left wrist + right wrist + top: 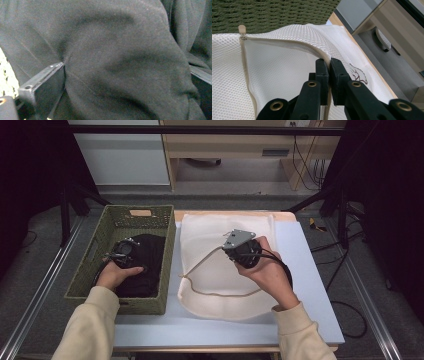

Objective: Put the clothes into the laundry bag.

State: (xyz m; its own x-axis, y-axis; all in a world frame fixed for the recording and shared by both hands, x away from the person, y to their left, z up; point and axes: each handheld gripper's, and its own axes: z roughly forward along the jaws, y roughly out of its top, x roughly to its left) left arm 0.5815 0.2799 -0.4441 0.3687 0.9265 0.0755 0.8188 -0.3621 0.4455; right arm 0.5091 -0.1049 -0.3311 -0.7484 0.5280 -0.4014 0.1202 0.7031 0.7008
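Black clothing [145, 265] lies bundled in the green woven basket [95, 251] at the left end of your table [310, 270], and your left gripper [121, 253] is down in that basket with it. Seen from the left gripper view, a thick fold of the dark cloth [120, 62] bulges between the two jaws, one at the lower left and one at the right edge, and the fabric puckers where the left one presses into it, so you have that gripper grasping the clothing across a wide bite. Just beside the basket, the white mesh laundry bag [220, 270] lies flat on the table, its beige zipper [220, 292] undone and curving around the open mouth. Your right gripper [239, 251] sits over the middle of the bag, and in the right gripper view its jaws are clenched tight on the zippered edge [322, 53] of the bag's mouth, holding that rim up off the layer below. The zipper pull [242, 29] rests at the far corner of the opening, near the basket wall [274, 12].
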